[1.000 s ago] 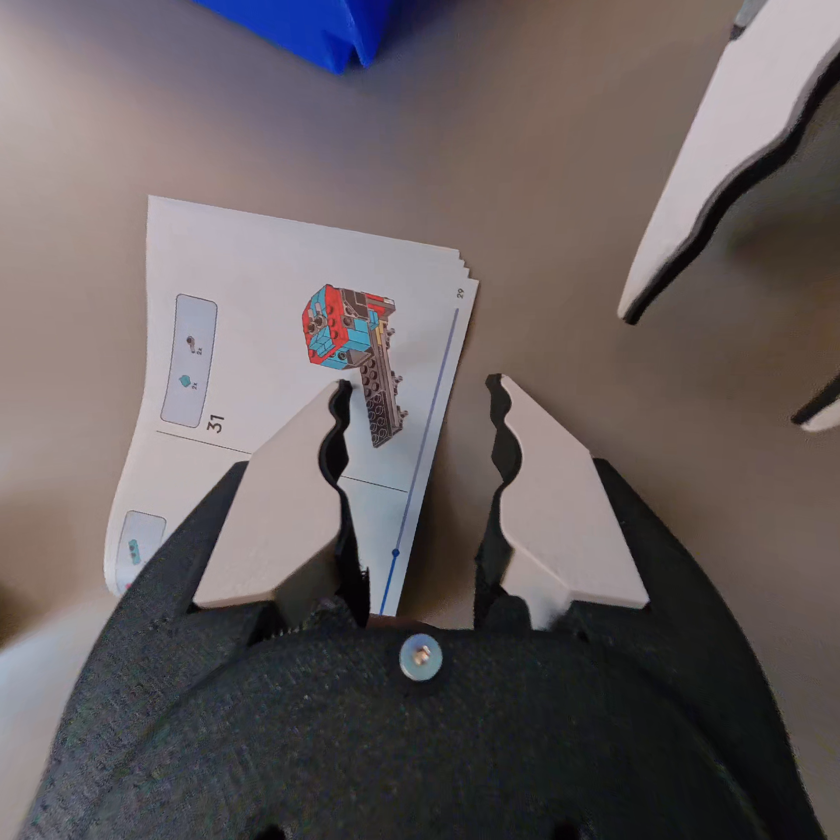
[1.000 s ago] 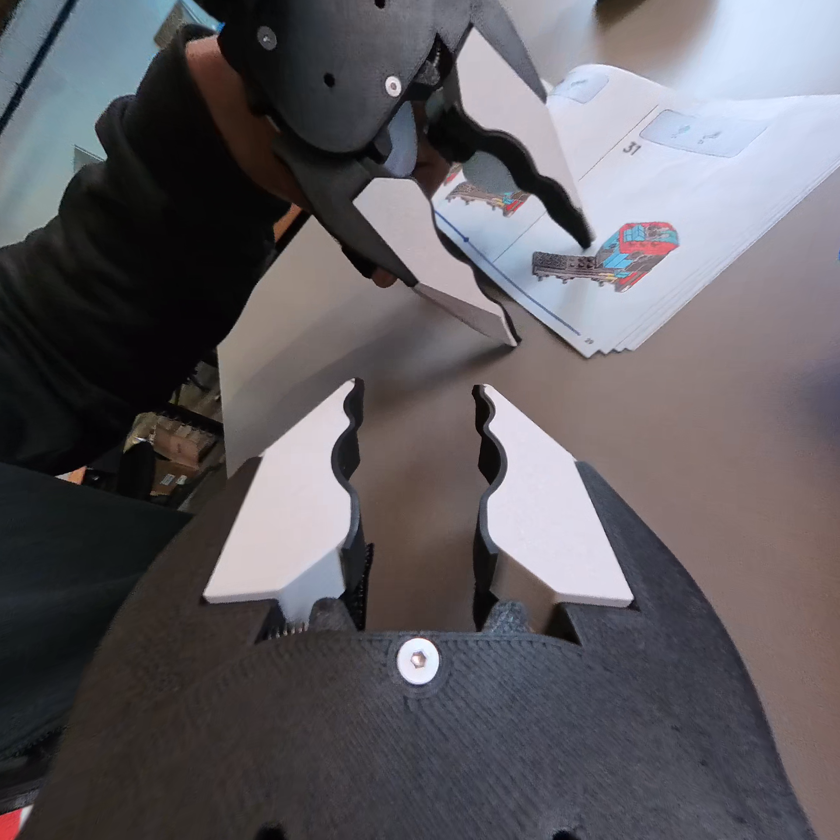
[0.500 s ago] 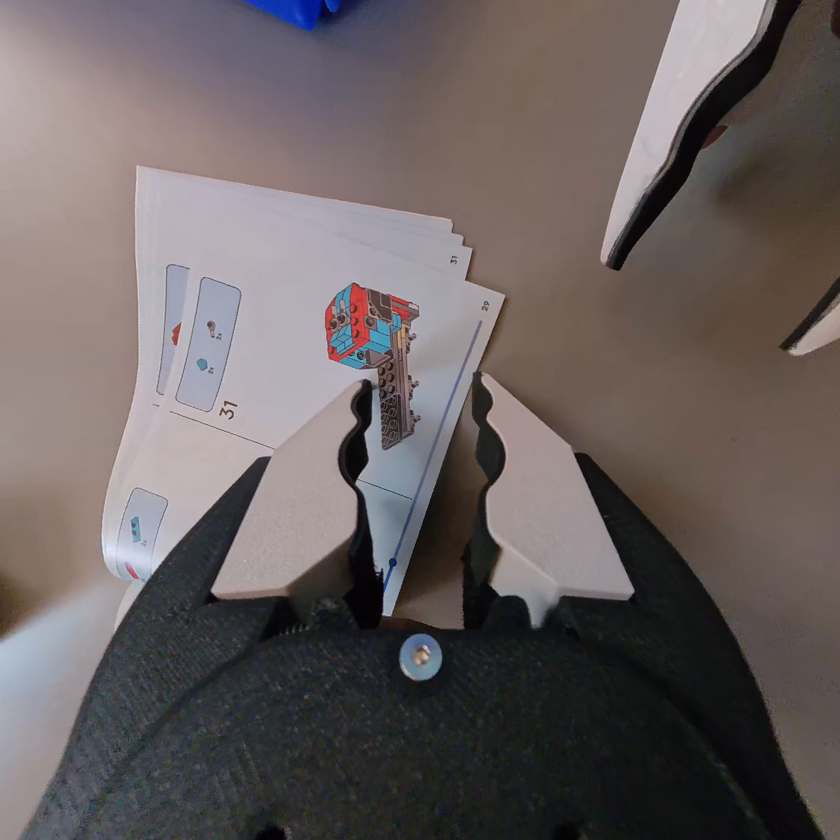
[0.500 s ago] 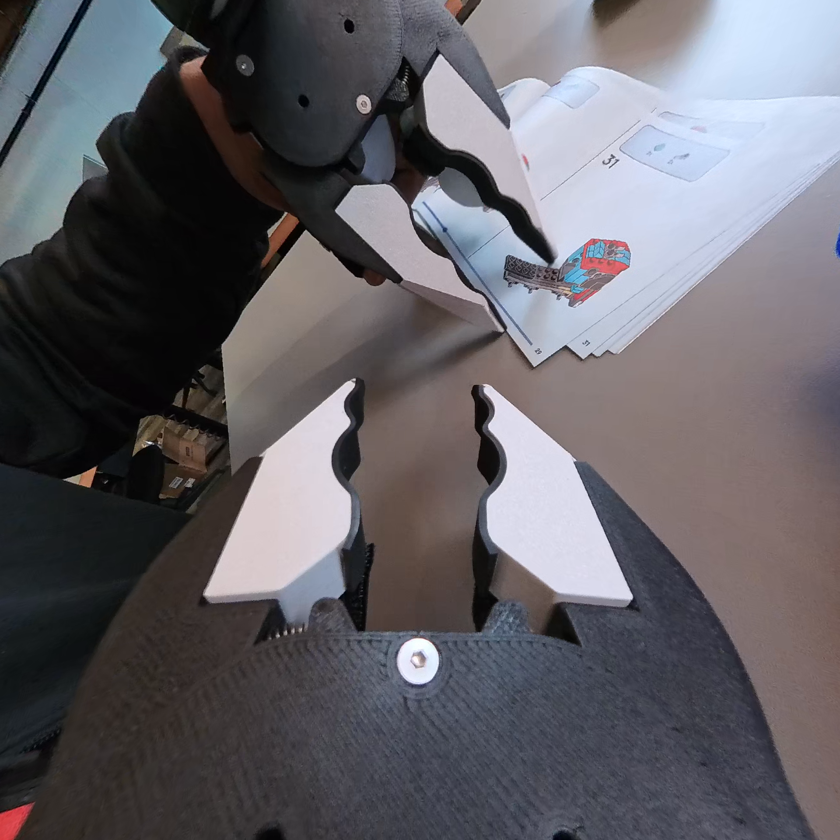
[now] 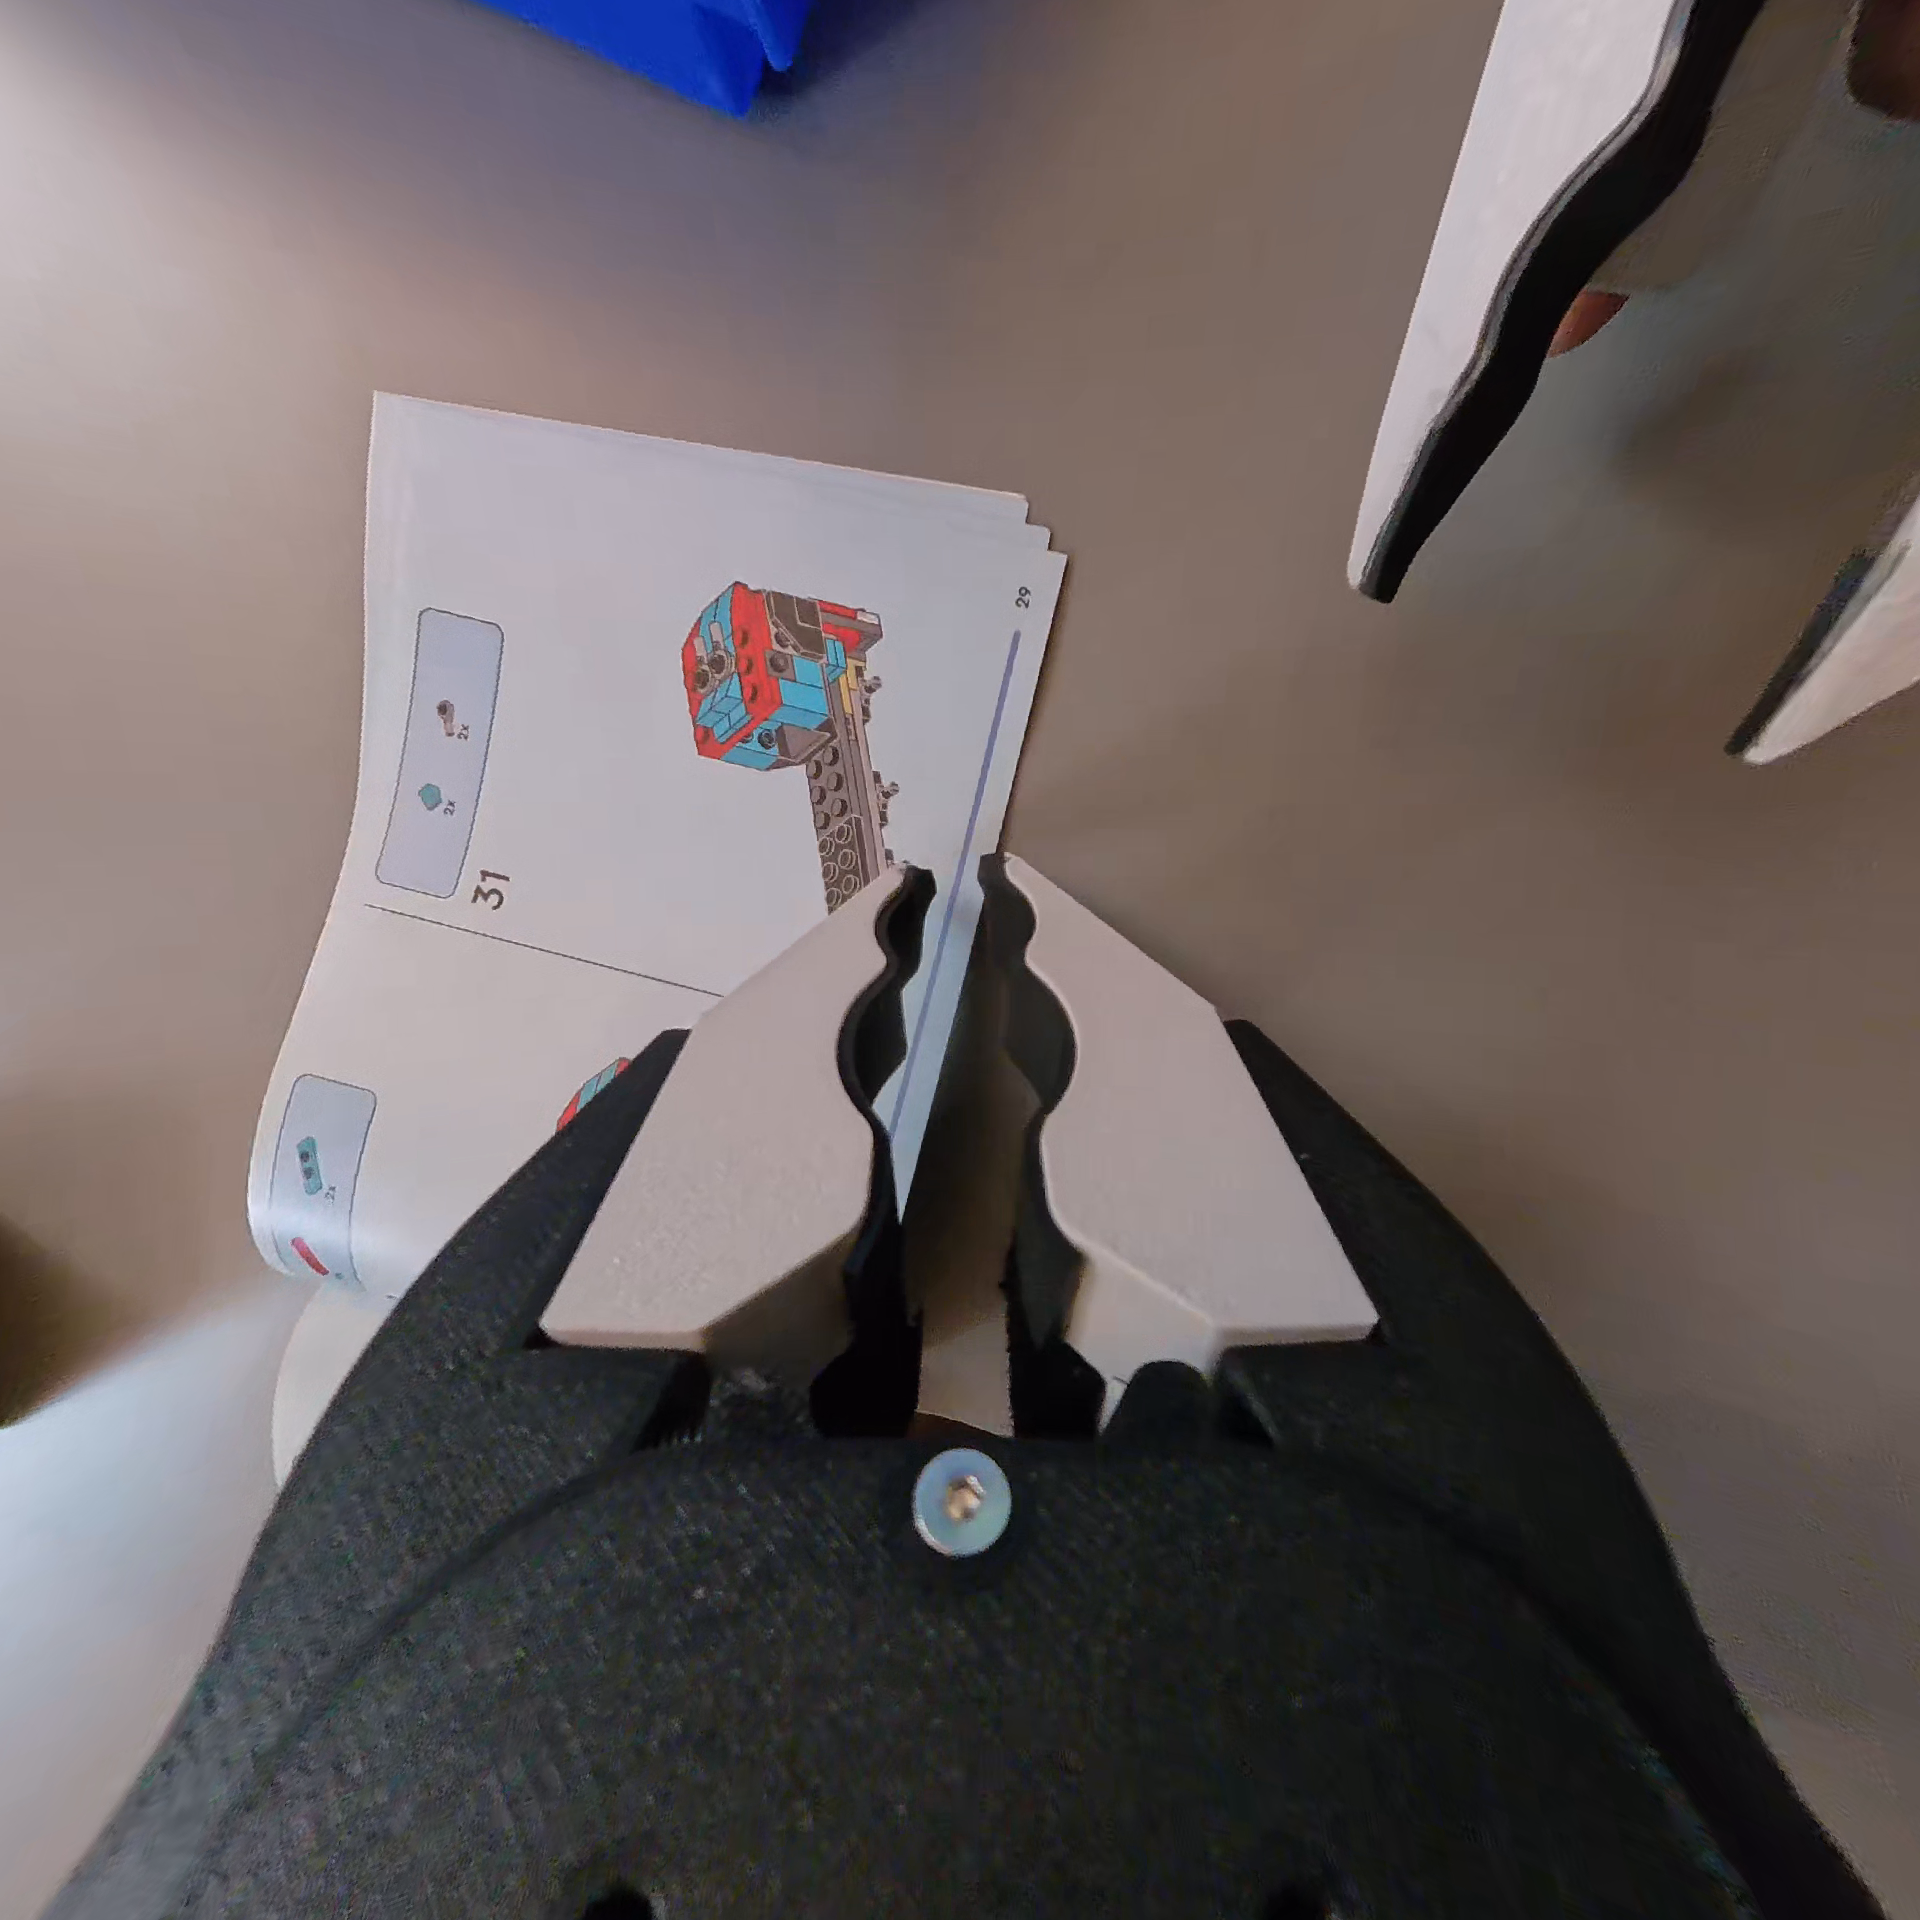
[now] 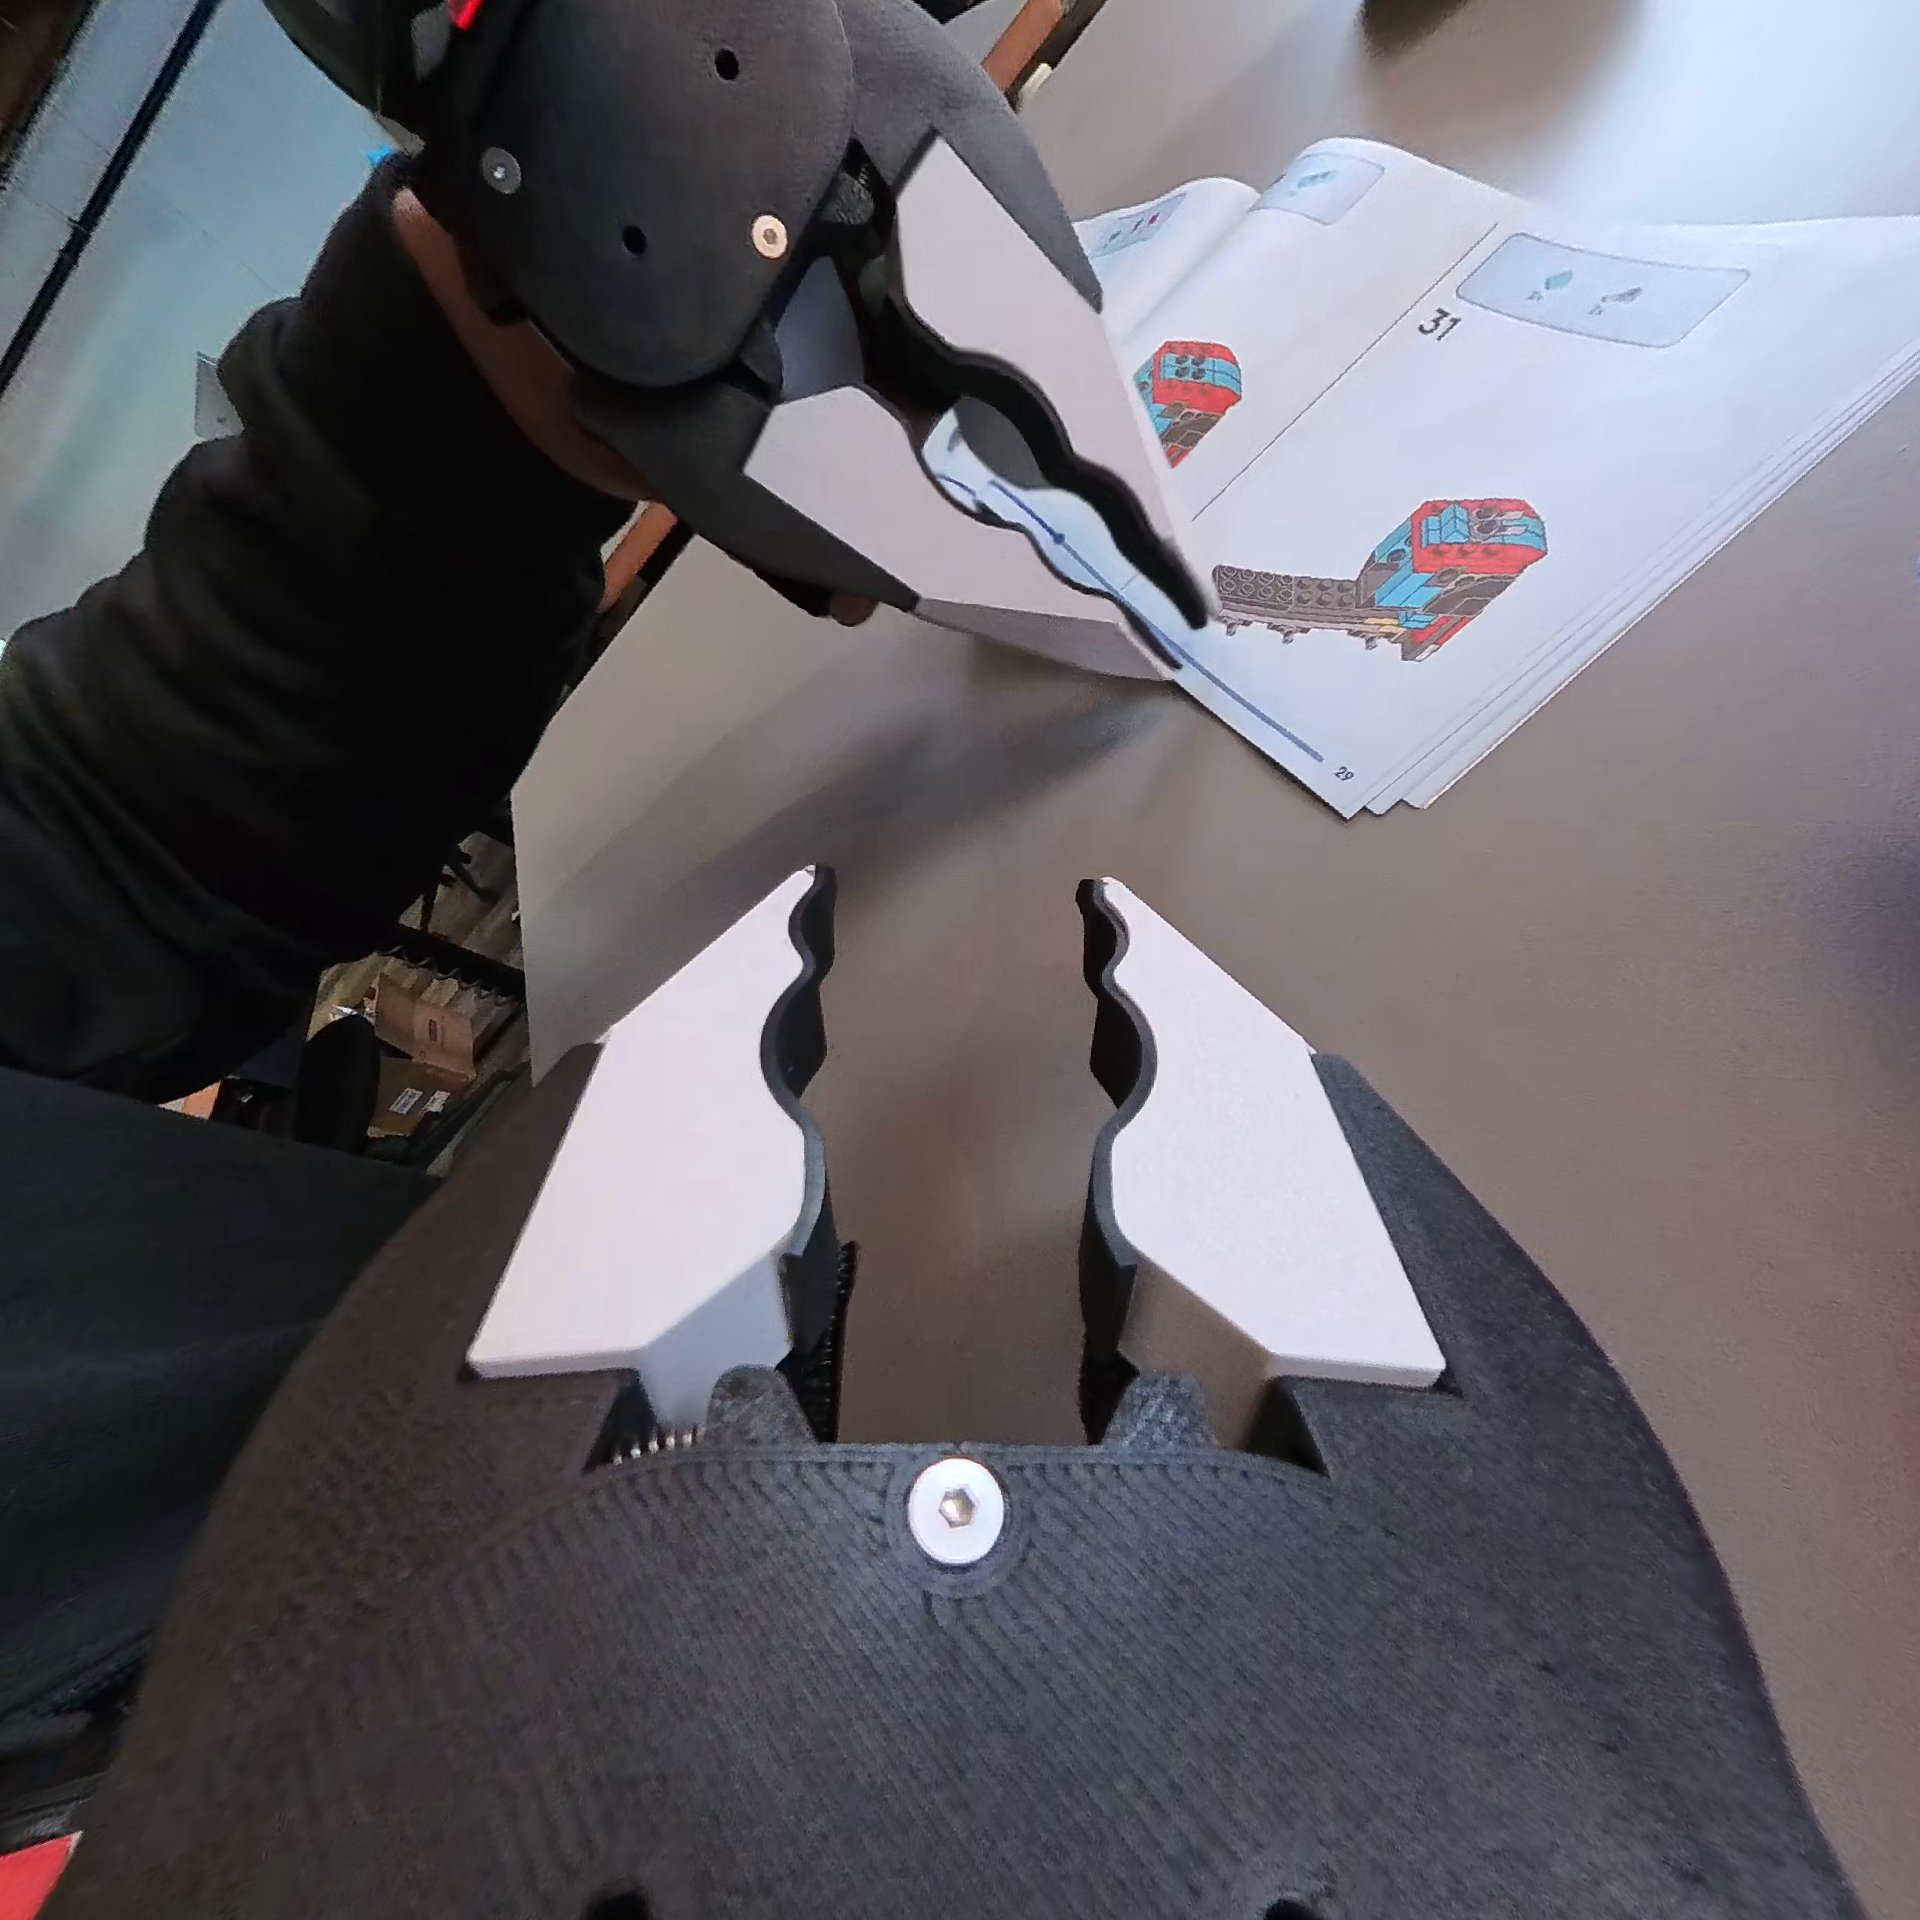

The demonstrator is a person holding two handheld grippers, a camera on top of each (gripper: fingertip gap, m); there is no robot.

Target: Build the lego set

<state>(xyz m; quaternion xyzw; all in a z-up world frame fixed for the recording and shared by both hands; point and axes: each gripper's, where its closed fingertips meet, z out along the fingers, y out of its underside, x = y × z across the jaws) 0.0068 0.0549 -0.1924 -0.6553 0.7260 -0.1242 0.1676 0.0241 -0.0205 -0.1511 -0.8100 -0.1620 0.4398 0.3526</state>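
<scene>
The left gripper point(image 5: 958, 878) has its two pale fingers point(image 5: 748, 1122) drawn almost together over the near right edge of the instruction booklet point(image 5: 623, 665), and a lifted page edge with a thin blue line runs up through the narrow gap between them. In the right wrist view the same gripper point(image 6: 1184, 634) comes down at a slant onto that page edge, its tips pressed close around the paper, so it appears to be pinching the page, though the contact itself is partly hidden by the fingers. The booklet lies open on the grey-brown table point(image 5: 1351, 1039), its pages fanned slightly at the far right corner, and the open page shows a drawing of a red and turquoise brick model on a long dark grey base, with small pale boxes of part pictures along the left side. The right gripper point(image 6: 954, 883) hovers above bare table, well apart from the booklet, its fingers spread wide with nothing between them; its pale finger point(image 5: 1507, 312) also shows at the far right of the left wrist view. A blue object point(image 5: 665, 42) sits at the far edge, only partly in view. A person's dark sleeve point(image 6: 260, 582) reaches in behind the left gripper.
</scene>
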